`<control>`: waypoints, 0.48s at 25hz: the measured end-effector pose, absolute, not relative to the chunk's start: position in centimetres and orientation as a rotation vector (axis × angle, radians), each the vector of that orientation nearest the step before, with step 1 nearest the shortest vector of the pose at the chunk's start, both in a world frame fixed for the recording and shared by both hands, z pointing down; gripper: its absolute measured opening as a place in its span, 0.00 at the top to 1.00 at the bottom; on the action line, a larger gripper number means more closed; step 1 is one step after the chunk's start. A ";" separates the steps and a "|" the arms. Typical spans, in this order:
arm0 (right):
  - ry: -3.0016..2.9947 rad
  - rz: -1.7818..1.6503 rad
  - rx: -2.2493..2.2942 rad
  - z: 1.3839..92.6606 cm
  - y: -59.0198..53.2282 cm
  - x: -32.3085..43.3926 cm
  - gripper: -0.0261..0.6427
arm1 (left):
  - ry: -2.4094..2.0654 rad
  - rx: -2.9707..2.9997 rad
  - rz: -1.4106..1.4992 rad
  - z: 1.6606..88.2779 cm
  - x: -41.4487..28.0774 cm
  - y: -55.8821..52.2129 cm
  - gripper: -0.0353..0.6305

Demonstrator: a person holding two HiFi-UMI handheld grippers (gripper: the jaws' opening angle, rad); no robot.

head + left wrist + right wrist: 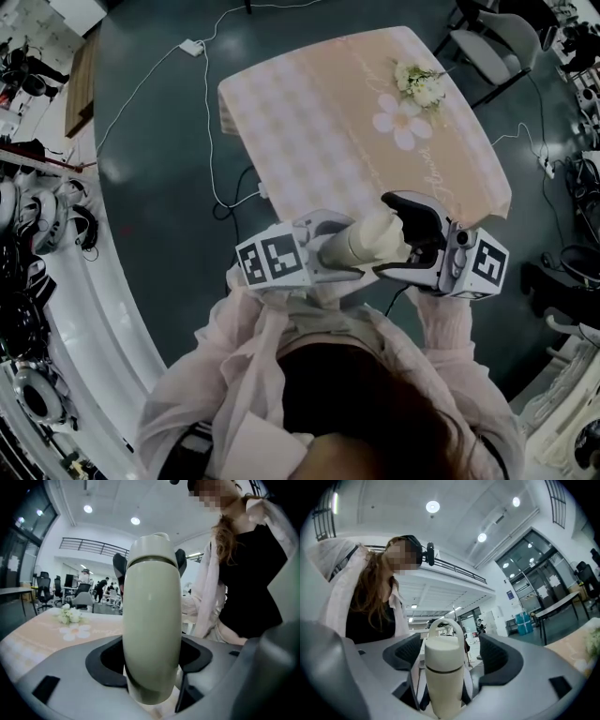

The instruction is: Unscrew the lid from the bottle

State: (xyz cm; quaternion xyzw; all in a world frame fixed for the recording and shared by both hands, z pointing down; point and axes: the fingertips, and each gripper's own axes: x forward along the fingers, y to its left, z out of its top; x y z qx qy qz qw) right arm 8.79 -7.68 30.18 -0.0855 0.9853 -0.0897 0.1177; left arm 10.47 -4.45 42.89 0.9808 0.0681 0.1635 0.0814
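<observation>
The bottle (152, 634) looks smooth and faintly glossy, the tablecloth (309, 122) matt.

I can read no words anywhere: the cursive print on the desk's tablecloth (448, 180) is too small for me to make out, and the blue wall sign (511, 594) is only a blur.

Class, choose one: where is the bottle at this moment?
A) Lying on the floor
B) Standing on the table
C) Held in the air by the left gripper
C: the left gripper clamps the bottle by its body, clear of the table.
</observation>
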 end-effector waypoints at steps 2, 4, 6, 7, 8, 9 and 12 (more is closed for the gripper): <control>2.802 -0.360 -0.392 30.4 -9.0 9.6 0.33 | 0.020 2.941 0.498 43.1 10.4 -6.1 0.48; 2.720 -0.446 -0.543 30.7 -10.1 10.3 0.33 | -0.199 2.930 0.591 43.9 10.1 -7.9 0.48; 2.698 -0.479 -0.694 31.4 -11.0 10.4 0.33 | -0.377 2.913 0.728 45.1 9.6 -9.4 0.48; 2.701 -0.475 -0.768 31.7 -11.3 10.3 0.34 | -0.429 2.911 0.790 45.6 9.4 -9.8 0.48; 2.705 -0.458 -0.839 32.0 -11.7 10.1 0.36 | -0.458 2.914 0.840 46.0 9.2 -10.0 0.48; 2.713 -0.433 -0.904 32.2 -12.0 10.0 0.39 | -0.467 2.920 0.878 46.3 9.2 -10.1 0.48; 2.793 -0.361 -0.964 32.9 -12.0 9.4 0.49 | -0.405 2.940 0.914 46.8 9.5 -9.5 0.48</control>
